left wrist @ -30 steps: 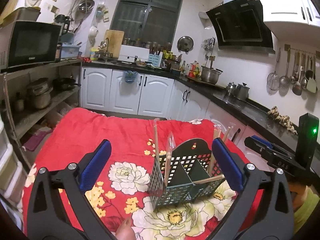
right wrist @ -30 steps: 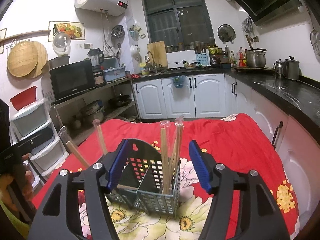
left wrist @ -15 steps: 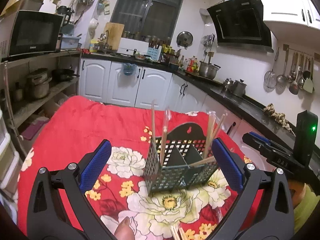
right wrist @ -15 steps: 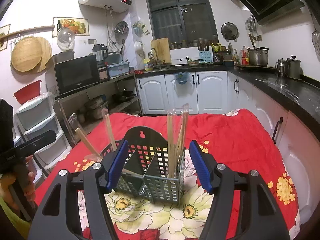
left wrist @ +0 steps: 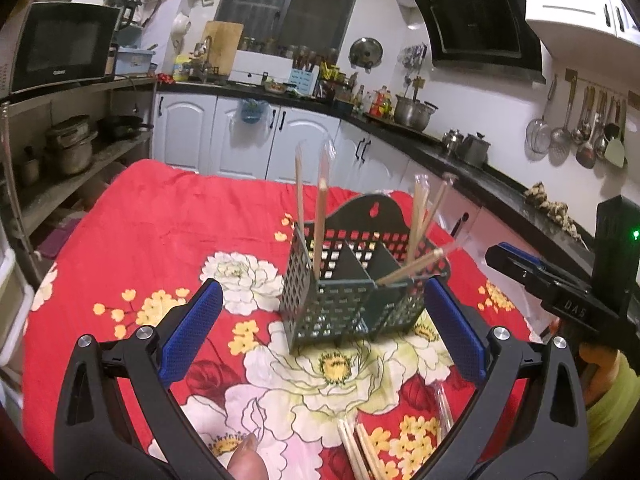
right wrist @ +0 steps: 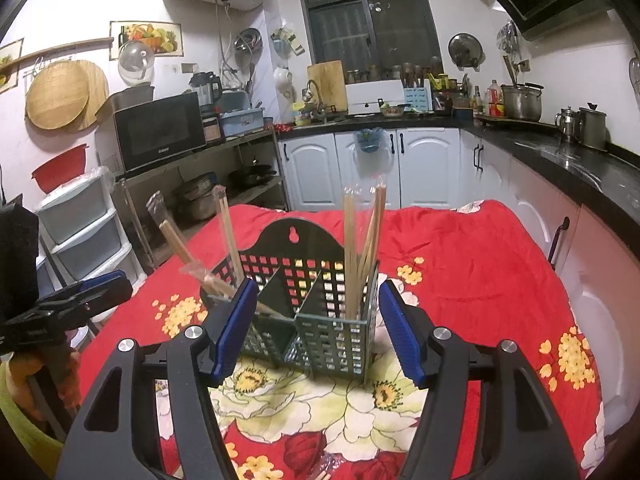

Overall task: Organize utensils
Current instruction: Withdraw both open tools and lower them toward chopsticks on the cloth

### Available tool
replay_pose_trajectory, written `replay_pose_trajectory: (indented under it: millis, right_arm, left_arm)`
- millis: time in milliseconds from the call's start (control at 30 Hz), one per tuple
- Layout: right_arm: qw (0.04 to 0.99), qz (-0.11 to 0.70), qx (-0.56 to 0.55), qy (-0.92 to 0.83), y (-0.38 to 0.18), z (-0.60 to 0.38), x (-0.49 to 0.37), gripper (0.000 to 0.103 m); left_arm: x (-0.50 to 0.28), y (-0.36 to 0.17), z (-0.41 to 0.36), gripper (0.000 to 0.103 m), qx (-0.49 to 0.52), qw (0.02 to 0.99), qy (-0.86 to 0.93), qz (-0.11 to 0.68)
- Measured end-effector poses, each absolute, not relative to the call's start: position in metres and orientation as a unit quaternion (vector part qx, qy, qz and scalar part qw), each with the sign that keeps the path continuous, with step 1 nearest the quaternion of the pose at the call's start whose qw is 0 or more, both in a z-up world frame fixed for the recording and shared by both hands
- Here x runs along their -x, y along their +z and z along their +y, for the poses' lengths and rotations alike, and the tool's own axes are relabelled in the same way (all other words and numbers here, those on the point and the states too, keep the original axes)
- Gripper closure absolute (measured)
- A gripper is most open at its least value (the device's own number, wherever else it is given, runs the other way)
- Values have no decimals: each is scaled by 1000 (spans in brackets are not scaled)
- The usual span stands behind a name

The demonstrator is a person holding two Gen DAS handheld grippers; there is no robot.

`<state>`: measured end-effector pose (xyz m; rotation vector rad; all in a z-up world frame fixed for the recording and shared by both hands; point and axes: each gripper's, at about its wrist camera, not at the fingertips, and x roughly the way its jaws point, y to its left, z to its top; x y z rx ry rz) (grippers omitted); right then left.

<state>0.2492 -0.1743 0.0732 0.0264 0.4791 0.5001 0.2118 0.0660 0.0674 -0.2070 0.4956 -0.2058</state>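
Note:
A dark green perforated utensil caddy (left wrist: 352, 280) stands upright on the red flowered tablecloth (left wrist: 160, 224); it also shows in the right wrist view (right wrist: 320, 304). Wrapped wooden chopsticks (left wrist: 320, 220) stand in its left and right compartments, also seen in the right wrist view (right wrist: 360, 256). More wrapped chopsticks (left wrist: 360, 448) lie loose on the cloth in front of the caddy. My left gripper (left wrist: 320, 332) is open and empty, just short of the caddy. My right gripper (right wrist: 318, 328) is open and empty, its pads on either side of the caddy's near end.
The tablecloth (right wrist: 480, 264) covers the table. A black counter (left wrist: 460, 160) with pots runs along the right. Shelves with a microwave (left wrist: 60, 48) stand to the left. The other gripper (left wrist: 560, 300) shows at the right edge of the left wrist view.
Both grippers have pulled back and up from the caddy, which now sits farther off. Loose chopsticks on the cloth have come into the left wrist view.

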Motion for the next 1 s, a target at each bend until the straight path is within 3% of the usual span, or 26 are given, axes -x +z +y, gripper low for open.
replay_pose_trajectory:
  millis: [1000]
  right_arm:
    - [901, 354, 20, 248, -2, -173, -233, 42]
  left_arm:
    - [-207, 8, 38, 10, 52, 932, -122, 338]
